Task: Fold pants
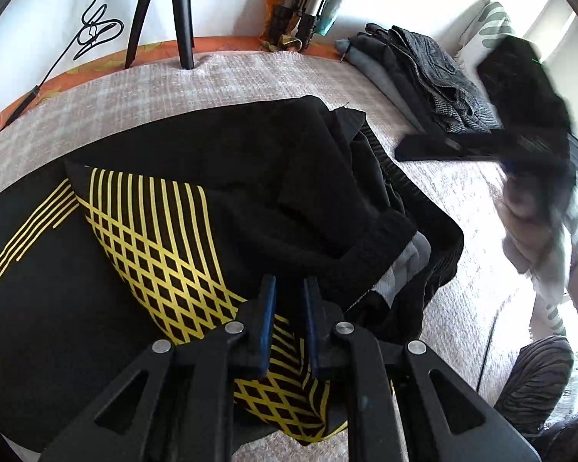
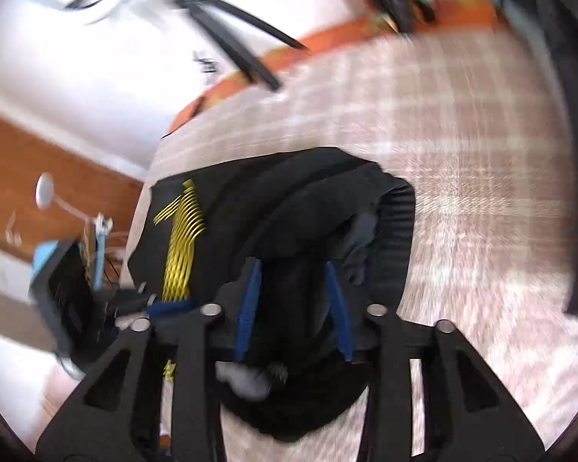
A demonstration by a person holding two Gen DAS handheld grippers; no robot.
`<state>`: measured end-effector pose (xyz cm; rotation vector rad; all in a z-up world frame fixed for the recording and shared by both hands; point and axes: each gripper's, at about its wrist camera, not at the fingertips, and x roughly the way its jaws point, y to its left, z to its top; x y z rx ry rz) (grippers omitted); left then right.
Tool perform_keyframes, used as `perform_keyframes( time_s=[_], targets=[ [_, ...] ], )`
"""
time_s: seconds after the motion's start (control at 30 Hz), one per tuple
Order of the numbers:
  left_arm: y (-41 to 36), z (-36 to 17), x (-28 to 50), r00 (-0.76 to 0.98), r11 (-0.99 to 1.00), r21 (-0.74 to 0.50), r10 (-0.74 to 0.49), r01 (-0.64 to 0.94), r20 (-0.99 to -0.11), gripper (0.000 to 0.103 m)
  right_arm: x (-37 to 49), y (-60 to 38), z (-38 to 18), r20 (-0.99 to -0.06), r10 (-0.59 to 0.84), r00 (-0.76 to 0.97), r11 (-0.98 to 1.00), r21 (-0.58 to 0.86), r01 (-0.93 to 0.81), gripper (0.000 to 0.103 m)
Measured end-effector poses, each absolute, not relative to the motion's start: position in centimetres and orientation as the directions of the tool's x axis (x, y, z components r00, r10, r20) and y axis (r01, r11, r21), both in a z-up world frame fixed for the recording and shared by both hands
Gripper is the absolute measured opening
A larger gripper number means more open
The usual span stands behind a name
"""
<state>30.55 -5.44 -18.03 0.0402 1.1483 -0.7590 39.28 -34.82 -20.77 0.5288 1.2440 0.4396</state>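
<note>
1. So, the black pants (image 1: 250,200) with the yellow lattice print are lying bunched on the pale checked bedspread (image 1: 196,77), partly folded, and both grippers are right over them.
2. The left gripper (image 1: 289,292) has its jaws pinched narrow. The printed cloth runs just below and between the blue pads, but I can't tell if it's really clamped or just sitting behind them.
3. The right gripper (image 2: 294,281) has its jaws about half apart, with dark cloth showing between them and no pad clearly pressing on it. That view is badly blurred though.
4. From the left jaws, the ribbed waistband end lies ahead and to the right, and the long axis runs from down-left up toward that end.
5. I'd say the left hand is nearer the printed leg, so the next fold probably hangs on it.
</note>
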Motion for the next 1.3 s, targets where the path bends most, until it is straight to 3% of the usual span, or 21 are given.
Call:
perform_keyframes(
  time_s=[0.2,0.23,0.27,0.5,0.6,0.67,0.73,0.8,0.87,0.93,1.0,1.03,1.07,1.1,1.17,1.3],
  targets=[
    [-4.8,-17.5,29.4,0.183,0.742,-0.324,-0.511,0.587,-0.840,0.012,41.3,-33.6,-20.9,-0.761,0.559,0.329,0.805,0.593,0.005,0.049],
    [-4.8,-17.7,29.3,0.175,0.739,-0.324,-0.509,0.590,-0.843,0.012,41.6,-33.1,-20.9,-0.776,0.539,0.327,0.820,0.573,0.008,0.032],
    [-4.7,-17.9,29.1,0.163,0.734,-0.327,-0.508,0.595,-0.845,0.012,41.9,-31.9,-20.8,-0.791,0.519,0.323,0.835,0.550,0.003,0.008],
    [-4.0,-18.3,27.9,0.150,0.720,-0.344,-0.526,0.602,-0.837,0.012,40.4,-32.2,-17.3,-0.766,0.484,0.424,0.860,0.506,-0.067,0.006],
    [-4.0,-18.2,27.2,0.134,0.701,-0.336,-0.523,0.628,-0.841,0.012,40.5,-33.4,-16.7,-0.800,0.392,0.455,0.902,0.430,-0.020,0.006],
    [-4.1,-18.3,26.7,0.131,0.696,-0.323,-0.514,0.642,-0.848,0.012,41.1,-34.3,-17.4,-0.838,0.331,0.434,0.920,0.389,0.049,0.010],
    [-4.0,-18.3,26.5,0.126,0.694,-0.326,-0.515,0.641,-0.848,0.012,40.8,-34.4,-17.8,-0.822,0.403,0.402,0.891,0.453,0.033,0.011],
    [-4.1,-18.3,26.3,0.128,0.696,-0.329,-0.517,0.638,-0.846,0.012,39.9,-33.7,-18.1,-0.805,0.472,0.358,0.865,0.501,-0.012,0.020],
    [-4.2,-18.3,26.3,0.119,0.689,-0.333,-0.520,0.644,-0.845,0.012,39.4,-32.5,-18.3,-0.812,0.470,0.347,0.871,0.490,-0.032,0.049],
    [-4.4,-18.5,26.1,0.107,0.680,-0.332,-0.517,0.654,-0.849,0.012,39.3,-31.4,-19.1,-0.821,0.470,0.324,0.875,0.480,-0.052,0.058],
    [-4.6,-18.4,25.8,0.111,0.677,-0.318,-0.510,0.663,-0.853,0.012,39.9,-30.8,-20.3,-0.825,0.475,0.306,0.872,0.487,-0.040,0.058],
    [-4.6,-18.3,25.8,0.112,0.678,-0.318,-0.510,0.662,-0.853,0.012,40.1,-30.6,-20.6,-0.824,0.475,0.307,0.871,0.489,-0.035,0.053],
    [-4.6,-18.2,25.9,0.111,0.680,-0.324,-0.513,0.657,-0.851,0.012,40.3,-30.5,-20.8,-0.824,0.471,0.315,0.872,0.488,-0.030,0.024],
    [-4.4,-18.0,25.9,0.110,0.681,-0.334,-0.521,0.652,-0.846,0.012,40.5,-30.4,-20.9,-0.821,0.479,0.310,0.867,0.497,-0.023,0.018],
    [-4.2,-17.3,26.0,0.119,0.683,-0.336,-0.527,0.648,-0.841,0.012,40.2,-30.6,-20.1,-0.811,0.482,0.332,0.864,0.503,-0.027,0.011],
    [-4.2,-14.4,26.8,0.193,0.688,-0.286,-0.530,0.667,-0.825,0.012,39.5,-30.2,-18.3,-0.805,0.473,0.359,0.873,0.483,-0.068,0.010]
  ],
)
